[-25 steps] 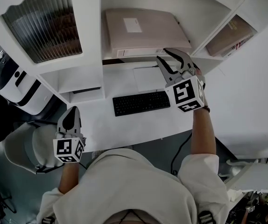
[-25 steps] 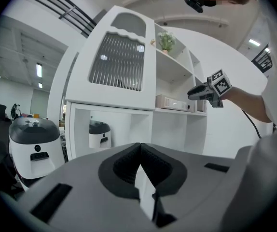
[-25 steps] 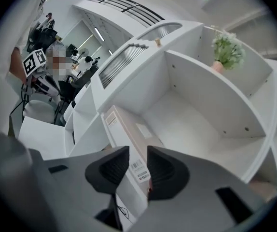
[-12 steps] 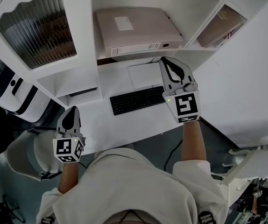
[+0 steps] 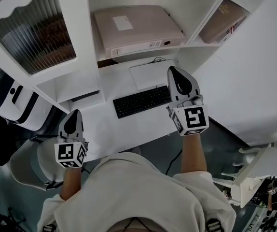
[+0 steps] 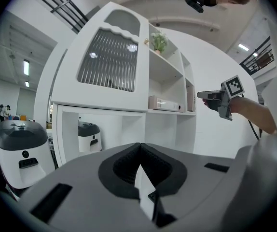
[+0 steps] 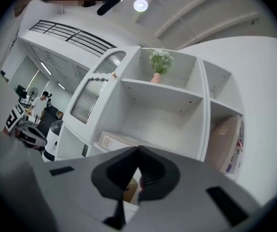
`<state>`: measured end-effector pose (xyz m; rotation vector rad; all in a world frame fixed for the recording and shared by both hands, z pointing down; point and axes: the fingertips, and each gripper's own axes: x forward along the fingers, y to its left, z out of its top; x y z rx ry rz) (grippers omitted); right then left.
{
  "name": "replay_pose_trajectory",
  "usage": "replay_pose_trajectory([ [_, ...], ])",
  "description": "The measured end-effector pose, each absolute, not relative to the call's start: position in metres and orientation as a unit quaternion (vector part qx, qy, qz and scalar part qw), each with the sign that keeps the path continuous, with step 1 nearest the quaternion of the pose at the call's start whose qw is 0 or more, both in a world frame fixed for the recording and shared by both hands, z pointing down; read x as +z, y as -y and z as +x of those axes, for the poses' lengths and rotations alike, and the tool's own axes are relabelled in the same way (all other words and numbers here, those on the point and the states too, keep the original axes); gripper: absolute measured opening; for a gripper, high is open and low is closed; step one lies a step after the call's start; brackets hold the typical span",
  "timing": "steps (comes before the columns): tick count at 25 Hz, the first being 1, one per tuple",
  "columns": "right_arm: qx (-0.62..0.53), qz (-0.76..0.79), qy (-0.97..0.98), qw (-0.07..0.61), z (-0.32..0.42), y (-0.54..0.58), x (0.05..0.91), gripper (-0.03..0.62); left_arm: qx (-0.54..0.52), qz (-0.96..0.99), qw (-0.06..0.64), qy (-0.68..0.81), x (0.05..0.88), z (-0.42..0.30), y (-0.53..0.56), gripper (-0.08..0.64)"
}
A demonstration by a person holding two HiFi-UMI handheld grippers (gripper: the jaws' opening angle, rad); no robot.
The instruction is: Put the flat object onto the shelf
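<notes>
Under the white shelf unit (image 5: 78, 74), a white desk (image 5: 129, 125) carries a black keyboard (image 5: 141, 101) with a white pad (image 5: 148, 75) just behind it. The flat beige binder (image 5: 136, 28) lies flat on the shelf directly above the desk, in the middle compartment. A brown box (image 5: 223, 19) stands in the compartment to its right, and a ribbed-glass door (image 5: 32, 33) covers the one to its left. A small potted plant (image 7: 159, 62) sits on the top shelf. The right gripper (image 5: 176, 74) hovers over the desk's right end, jaws clenched on nothing. The left gripper (image 5: 73, 117), likewise closed and empty, hangs off the desk's left edge. A white rounded machine (image 5: 8, 96) stands on the floor beside the unit.
</notes>
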<state>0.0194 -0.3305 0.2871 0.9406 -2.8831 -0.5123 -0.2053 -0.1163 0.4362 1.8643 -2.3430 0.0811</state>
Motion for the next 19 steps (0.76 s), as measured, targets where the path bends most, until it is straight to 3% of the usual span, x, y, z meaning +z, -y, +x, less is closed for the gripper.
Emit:
replay_pose_trajectory([
  [19,-0.102,0.337,0.936,0.001,0.052,0.310,0.303,0.003,0.034,0.636,0.068,0.768,0.431,-0.195,0.110,-0.008],
])
